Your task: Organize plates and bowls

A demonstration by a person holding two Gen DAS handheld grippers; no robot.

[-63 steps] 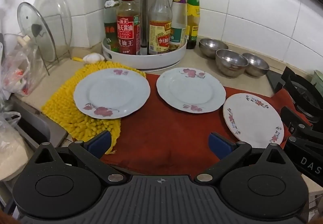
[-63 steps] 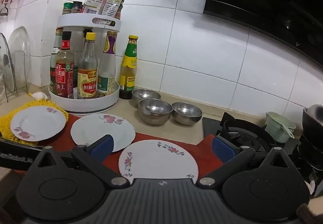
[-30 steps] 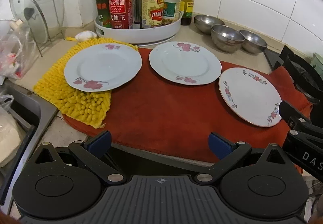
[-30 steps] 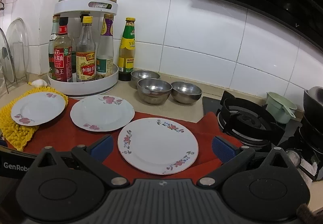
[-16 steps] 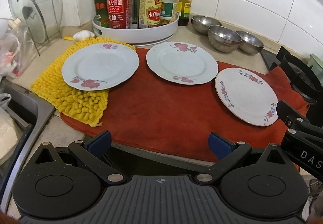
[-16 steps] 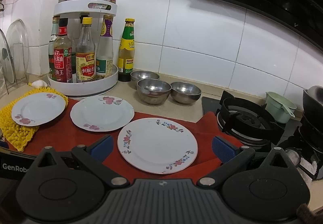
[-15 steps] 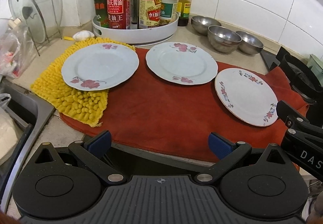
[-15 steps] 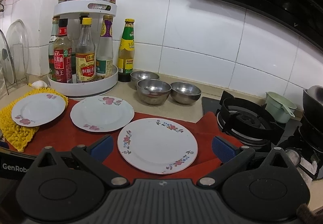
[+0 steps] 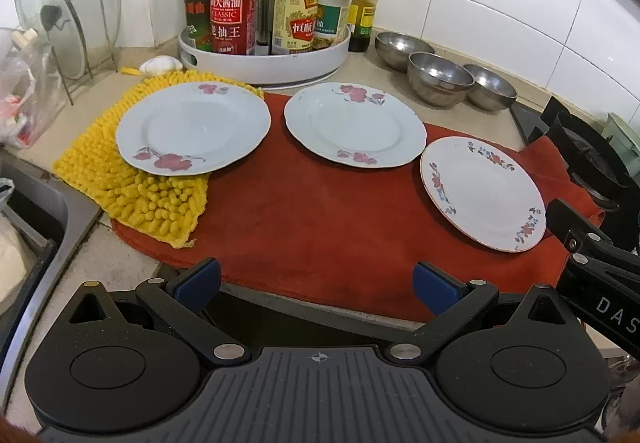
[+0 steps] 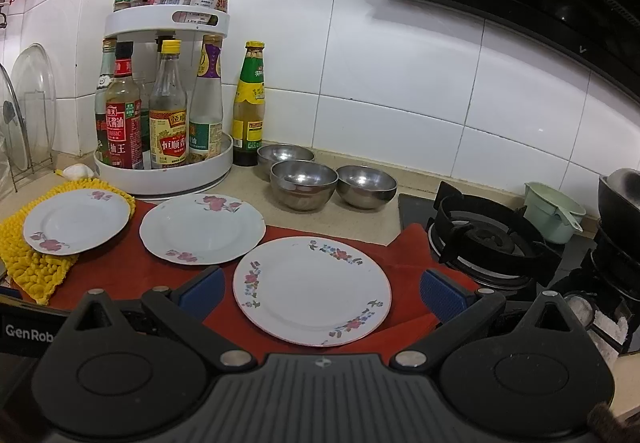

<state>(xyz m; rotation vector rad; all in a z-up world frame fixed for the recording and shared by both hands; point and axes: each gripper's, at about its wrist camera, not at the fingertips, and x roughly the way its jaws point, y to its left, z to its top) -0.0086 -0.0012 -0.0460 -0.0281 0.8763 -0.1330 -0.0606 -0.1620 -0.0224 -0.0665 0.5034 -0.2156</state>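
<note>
Grippers first: the left gripper [image 9: 316,281] and the right gripper [image 10: 320,289] are both spread wide and hold nothing, near the counter edge. Beyond them three plates lie apart on a red cloth [image 9: 304,227]: right plate [image 10: 312,290], middle plate [image 9: 354,124], left plate [image 9: 193,127] partly over a yellow mat [image 9: 132,195]. Farthest, three steel bowls [image 10: 304,184] cluster by the wall.

The left wrist camera looks forward and down from the counter's front edge, the red mat [image 9: 320,219] near below it. The right wrist camera sits further right, more level, taking in the tiled wall and the stove [image 10: 488,239] at 3 o'clock. Both views share the three plates, the steel bowls [image 9: 440,79] [image 10: 304,183] and the bottle rack [image 9: 264,55] [image 10: 164,171] at 11 o'clock.
</note>
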